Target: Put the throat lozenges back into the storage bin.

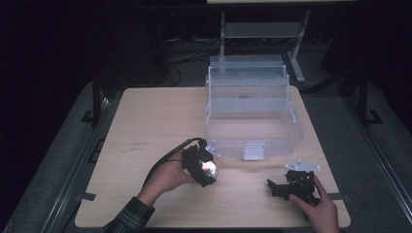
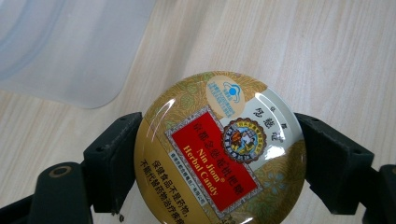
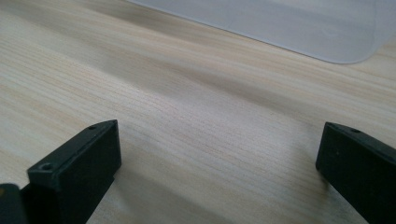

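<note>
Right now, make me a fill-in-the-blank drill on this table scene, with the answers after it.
1. The left tongs are shut on a round candy ____.
2. The right tongs are ____ and hold nothing.
3. The clear box stands on the table with its lid ____.
4. The red label on the tin reads Nin Jiom Herbal ____.

Missing words: tin; open; open; Candy

My light wooden table (image 1: 145,126) fills the frame's middle under dim light. Grey floor (image 1: 63,145) borders it left and right. At the top centre, a white stand (image 1: 262,31) and cables (image 1: 187,53) sit in darkness.
</note>
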Motion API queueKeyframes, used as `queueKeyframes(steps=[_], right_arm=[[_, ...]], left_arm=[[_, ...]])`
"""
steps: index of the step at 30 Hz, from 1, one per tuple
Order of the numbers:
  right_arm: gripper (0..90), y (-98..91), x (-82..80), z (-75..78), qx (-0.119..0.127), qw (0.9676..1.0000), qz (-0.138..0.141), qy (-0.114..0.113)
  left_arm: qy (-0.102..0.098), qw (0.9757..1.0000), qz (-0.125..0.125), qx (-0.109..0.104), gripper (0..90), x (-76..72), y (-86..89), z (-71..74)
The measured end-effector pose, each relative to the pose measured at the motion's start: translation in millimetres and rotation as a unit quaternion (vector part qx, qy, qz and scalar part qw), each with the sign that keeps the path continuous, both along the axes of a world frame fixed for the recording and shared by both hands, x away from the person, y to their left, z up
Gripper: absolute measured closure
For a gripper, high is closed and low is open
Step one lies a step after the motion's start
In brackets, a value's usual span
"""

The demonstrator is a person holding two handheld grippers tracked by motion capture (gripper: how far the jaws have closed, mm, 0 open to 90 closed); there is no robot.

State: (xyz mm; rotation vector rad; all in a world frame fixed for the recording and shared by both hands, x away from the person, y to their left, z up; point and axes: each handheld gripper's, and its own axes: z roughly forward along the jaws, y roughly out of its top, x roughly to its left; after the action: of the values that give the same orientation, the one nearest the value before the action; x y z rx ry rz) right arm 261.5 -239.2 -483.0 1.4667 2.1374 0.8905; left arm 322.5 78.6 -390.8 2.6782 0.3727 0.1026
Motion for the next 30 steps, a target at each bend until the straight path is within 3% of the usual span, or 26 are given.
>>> queueKeyframes(steps=[30], right_arm=[[0.0, -0.1, -0.1, 0.0, -0.001, 1.0, 0.0, -0.001]], left_arm=[[-0.007, 0.9999, -0.009, -0.001, 19.3, 10.0, -7.1, 28.8]])
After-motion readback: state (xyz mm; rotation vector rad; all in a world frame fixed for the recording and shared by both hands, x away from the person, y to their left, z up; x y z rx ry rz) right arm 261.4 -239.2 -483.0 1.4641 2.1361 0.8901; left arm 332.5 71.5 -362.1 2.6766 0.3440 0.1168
